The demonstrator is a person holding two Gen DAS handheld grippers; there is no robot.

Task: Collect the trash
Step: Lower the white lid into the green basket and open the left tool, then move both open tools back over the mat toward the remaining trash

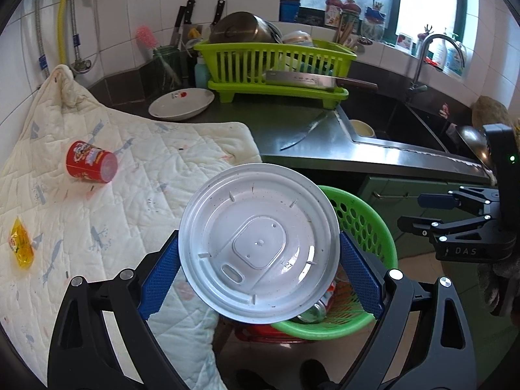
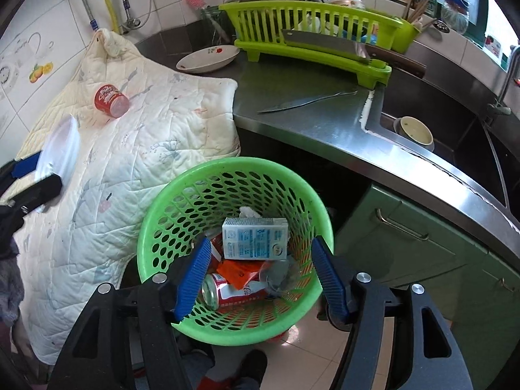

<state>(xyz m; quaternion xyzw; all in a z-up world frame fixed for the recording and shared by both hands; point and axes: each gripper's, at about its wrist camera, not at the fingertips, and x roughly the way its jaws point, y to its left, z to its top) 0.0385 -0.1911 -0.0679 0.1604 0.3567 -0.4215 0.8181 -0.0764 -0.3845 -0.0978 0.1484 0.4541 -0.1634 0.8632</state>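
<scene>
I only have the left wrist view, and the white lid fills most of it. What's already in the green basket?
Observer: A white and blue carton lies on top in the green basket, with a red soda can below it.
Operator: Is my right gripper carrying anything?
Observer: No, the right gripper is open over the basket, nothing between its fingers.
Operator: Where does the lid sit relative to the basket?
Observer: The white lid, held in the left gripper, appears over the quilted cloth, left of the basket rim.
</scene>
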